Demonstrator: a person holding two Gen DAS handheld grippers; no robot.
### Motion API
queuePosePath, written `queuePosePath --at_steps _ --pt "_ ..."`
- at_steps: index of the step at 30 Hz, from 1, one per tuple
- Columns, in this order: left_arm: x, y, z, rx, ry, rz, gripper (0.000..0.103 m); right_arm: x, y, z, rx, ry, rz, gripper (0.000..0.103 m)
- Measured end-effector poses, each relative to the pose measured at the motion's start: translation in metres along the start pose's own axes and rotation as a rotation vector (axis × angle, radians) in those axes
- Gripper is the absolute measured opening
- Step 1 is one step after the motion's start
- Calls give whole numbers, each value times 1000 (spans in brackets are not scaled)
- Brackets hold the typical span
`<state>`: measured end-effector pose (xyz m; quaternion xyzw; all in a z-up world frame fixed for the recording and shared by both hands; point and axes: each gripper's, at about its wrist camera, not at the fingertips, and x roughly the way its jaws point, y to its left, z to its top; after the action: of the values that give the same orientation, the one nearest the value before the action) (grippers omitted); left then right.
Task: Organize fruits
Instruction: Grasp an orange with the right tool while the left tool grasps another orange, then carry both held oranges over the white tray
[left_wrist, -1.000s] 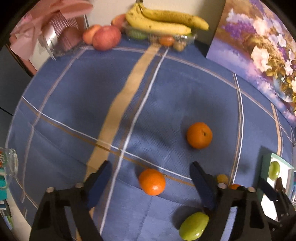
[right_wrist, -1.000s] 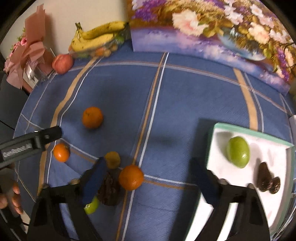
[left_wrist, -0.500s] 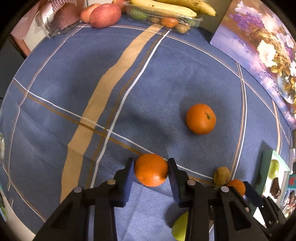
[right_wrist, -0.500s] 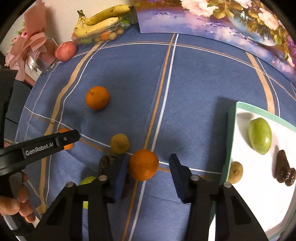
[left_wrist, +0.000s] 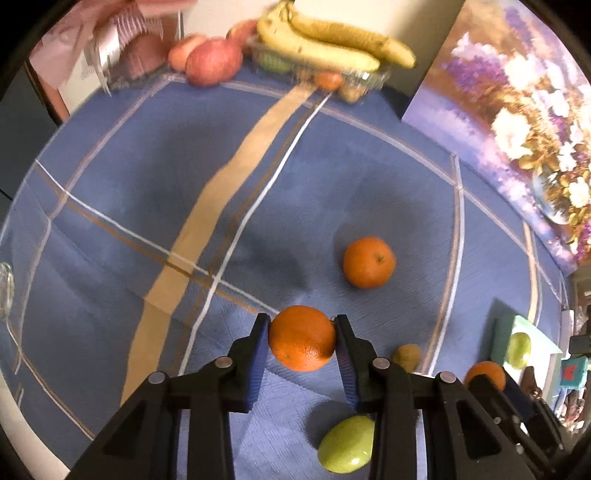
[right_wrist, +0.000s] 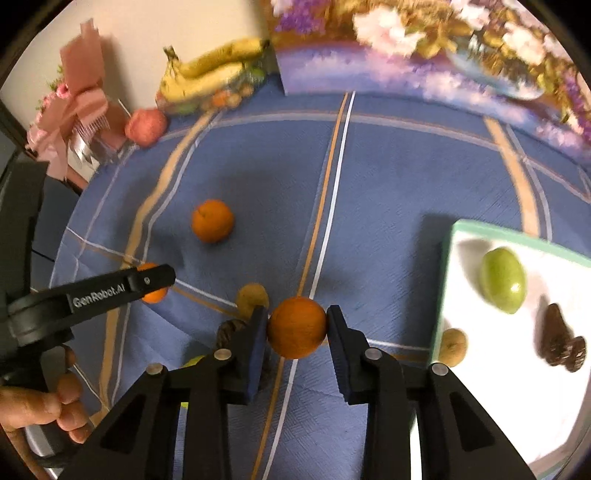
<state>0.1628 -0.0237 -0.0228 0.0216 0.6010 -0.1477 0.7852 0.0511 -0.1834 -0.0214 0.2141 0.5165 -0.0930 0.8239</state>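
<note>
My left gripper (left_wrist: 301, 332) is shut on an orange (left_wrist: 302, 338) just over the blue checked tablecloth (left_wrist: 147, 184). The right gripper (right_wrist: 297, 325) has its jaws closing, with both pads against a second orange (right_wrist: 297, 326). A third orange (right_wrist: 212, 220) lies loose further back. Near the grippers lie a green fruit (left_wrist: 346, 448), a small brown fruit (right_wrist: 252, 297) and a dark brown thing (right_wrist: 229, 330), partly hidden by a finger. The white tray (right_wrist: 448, 258) at the right holds a green fruit (right_wrist: 503, 280) and dark dried fruits (right_wrist: 561, 343).
Bananas (left_wrist: 332, 48) lie on a clear box of small fruit at the back, with apples (left_wrist: 214, 62) and a pink wrapped bouquet (right_wrist: 74, 107) beside them. A flower painting (left_wrist: 517, 122) leans along the back right. Another small brown fruit (right_wrist: 452, 347) sits at the tray's left edge.
Both grippers went from wide open above an orange to closed on it. The left clamped first; the right narrowed further in the last half second.
</note>
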Motion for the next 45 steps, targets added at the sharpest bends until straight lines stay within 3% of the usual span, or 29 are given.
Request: queuePosePath --at_steps 10,17,33,45 --pt "-67 -23 2 44 -129 -51 37 -67 -17 8 15 -136 -35 34" --pt "-85 -48 -4 89 -169 -80 37 -99 -34 6 22 -196 -78 34" --pt "-88 -123 -33 245 -143 -138 37 -126 -122 -13 159 -208 -227 34" --pt "-73 -190 -70 432 -110 -107 37 -138 -189 -33 298 -199 -258 34"
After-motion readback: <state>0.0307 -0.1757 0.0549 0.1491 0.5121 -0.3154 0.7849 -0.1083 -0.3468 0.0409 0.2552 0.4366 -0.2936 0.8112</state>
